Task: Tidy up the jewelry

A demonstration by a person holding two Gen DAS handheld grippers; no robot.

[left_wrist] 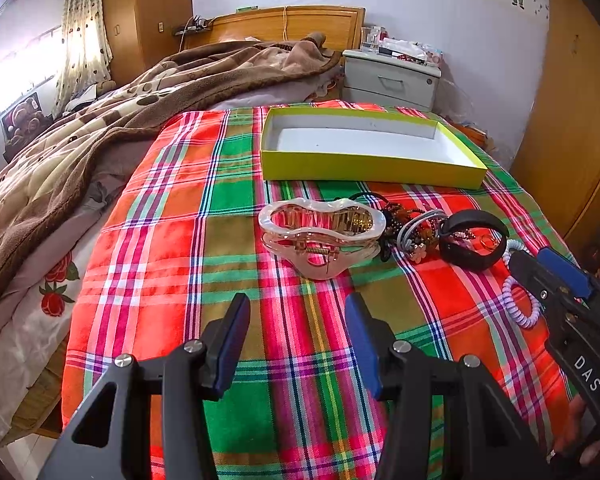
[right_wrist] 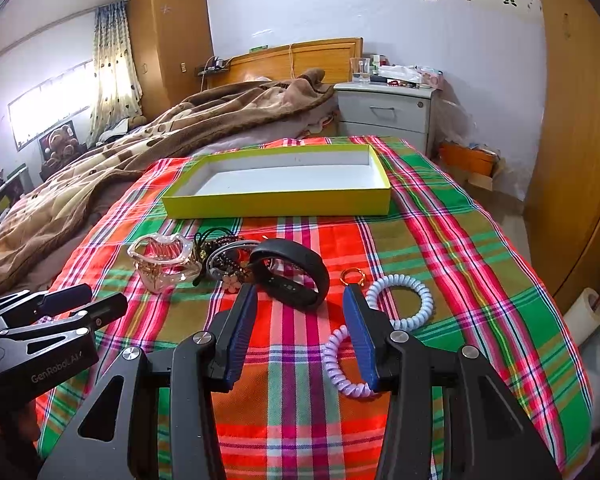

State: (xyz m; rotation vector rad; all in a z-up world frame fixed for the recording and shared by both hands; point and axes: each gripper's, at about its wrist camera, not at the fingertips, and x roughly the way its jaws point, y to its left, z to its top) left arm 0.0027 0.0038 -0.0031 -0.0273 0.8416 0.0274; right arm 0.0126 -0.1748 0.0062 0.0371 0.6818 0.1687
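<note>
Black wristband (right_wrist: 290, 274) lies just ahead of the spread right gripper (right_wrist: 300, 304)

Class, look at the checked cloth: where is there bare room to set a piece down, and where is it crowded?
The yellow box is bare inside. Bare cloth lies left of the hair claw. Crowded: claw, hair ties, black band, gold ring and coil tie in one row.
</note>
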